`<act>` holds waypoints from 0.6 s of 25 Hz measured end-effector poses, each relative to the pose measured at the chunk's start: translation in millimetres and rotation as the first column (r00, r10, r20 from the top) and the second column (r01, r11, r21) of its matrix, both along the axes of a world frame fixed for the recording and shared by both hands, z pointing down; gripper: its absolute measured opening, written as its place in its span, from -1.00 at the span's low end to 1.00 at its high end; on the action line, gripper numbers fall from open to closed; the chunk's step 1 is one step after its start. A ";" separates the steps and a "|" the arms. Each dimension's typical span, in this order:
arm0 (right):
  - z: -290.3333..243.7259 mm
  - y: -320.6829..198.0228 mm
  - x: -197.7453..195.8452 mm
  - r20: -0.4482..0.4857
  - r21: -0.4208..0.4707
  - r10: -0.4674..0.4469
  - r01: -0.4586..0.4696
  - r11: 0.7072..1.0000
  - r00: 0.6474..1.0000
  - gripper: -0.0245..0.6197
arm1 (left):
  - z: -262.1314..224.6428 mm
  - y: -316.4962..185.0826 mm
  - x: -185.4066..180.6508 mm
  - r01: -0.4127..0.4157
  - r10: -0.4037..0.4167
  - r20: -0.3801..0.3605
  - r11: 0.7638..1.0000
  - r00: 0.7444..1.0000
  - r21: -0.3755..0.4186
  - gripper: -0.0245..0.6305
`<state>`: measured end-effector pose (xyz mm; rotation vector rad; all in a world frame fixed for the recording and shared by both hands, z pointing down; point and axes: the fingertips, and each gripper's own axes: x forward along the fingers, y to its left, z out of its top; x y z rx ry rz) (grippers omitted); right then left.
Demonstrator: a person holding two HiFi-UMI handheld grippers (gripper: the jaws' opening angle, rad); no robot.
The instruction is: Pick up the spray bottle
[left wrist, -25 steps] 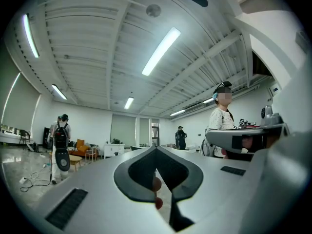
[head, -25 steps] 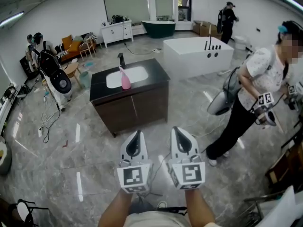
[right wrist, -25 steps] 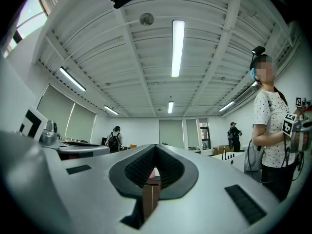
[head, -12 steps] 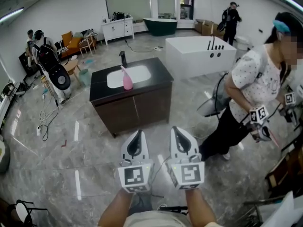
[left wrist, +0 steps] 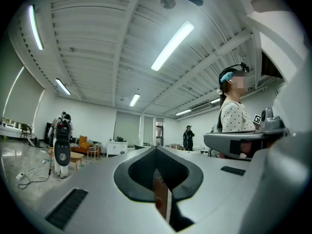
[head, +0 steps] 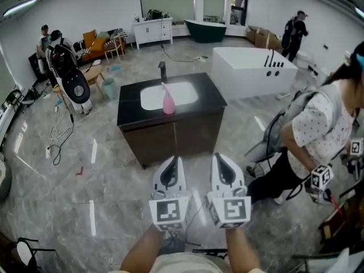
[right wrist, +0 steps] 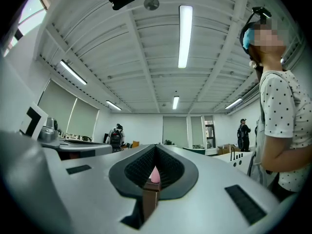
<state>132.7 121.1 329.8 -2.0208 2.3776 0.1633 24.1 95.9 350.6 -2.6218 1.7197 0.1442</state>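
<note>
A dark cabinet (head: 170, 138) with a black tabletop (head: 207, 98) and a white sink (head: 151, 98) stands on the marble floor (head: 68, 186). A person in a dotted shirt (head: 321, 129) bends at its right. Nearer the camera, the left gripper (head: 174, 160) and right gripper (head: 218, 157) point level at the cabinet, side by side — both with jaws closed together, nothing between them. The pink spray bottle (head: 168, 102) stands upright at the sink's near edge — well apart from both.

Dark vanity cabinet (head: 170, 138), white basin (head: 185, 92) inset; white bathtub (head: 250, 73) behind; person (head: 318, 132) right.
</note>
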 end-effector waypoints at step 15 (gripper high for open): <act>3.0 -92.8 -69.2 -0.007 0.010 -0.009 0.009 1.000 1.000 -0.91 | 2.9 -93.2 -71.2 -0.003 0.003 -0.018 1.000 1.000 -0.007 -0.92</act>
